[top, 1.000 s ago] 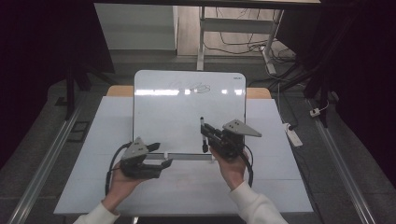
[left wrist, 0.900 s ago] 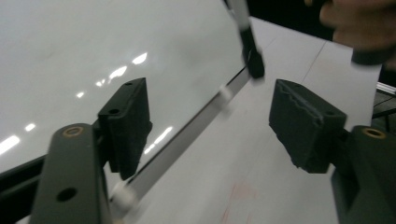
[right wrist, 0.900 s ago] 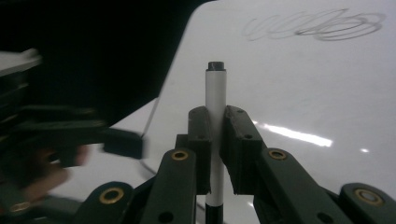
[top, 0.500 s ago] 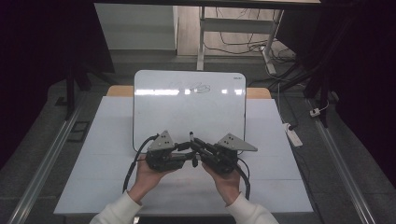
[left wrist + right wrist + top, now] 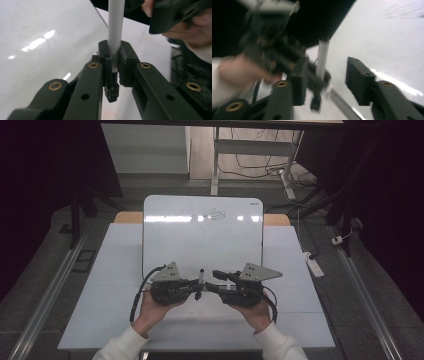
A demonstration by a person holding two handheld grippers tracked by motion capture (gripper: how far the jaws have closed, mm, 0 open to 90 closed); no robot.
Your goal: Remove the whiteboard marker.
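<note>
A white-barrelled marker (image 5: pixel 201 278) with a black end stands upright between the two grippers, over the near edge of the whiteboard (image 5: pixel 202 235). My left gripper (image 5: pixel 196 289) points right and is shut on the marker (image 5: pixel 115 25). Its jaws have just been closing, and the pads (image 5: pixel 106 58) now clamp the barrel low down. My right gripper (image 5: pixel 214 281) points left and faces it. Those jaws have just been opening and now stand wide on either side of the marker (image 5: pixel 322 58) without touching it. The left gripper (image 5: pixel 269 50) appears blurred there, with its hand.
The whiteboard lies flat on a white table (image 5: pixel 100 310), with a faint scribble (image 5: pixel 210 213) near its far edge. A power strip (image 5: pixel 314 265) lies on the floor to the right, and metal rails run along both sides of the table.
The right gripper held the marker upright over the board and the left was apart at the lower left. The grippers came together; the left shut on the marker and the right opened.
</note>
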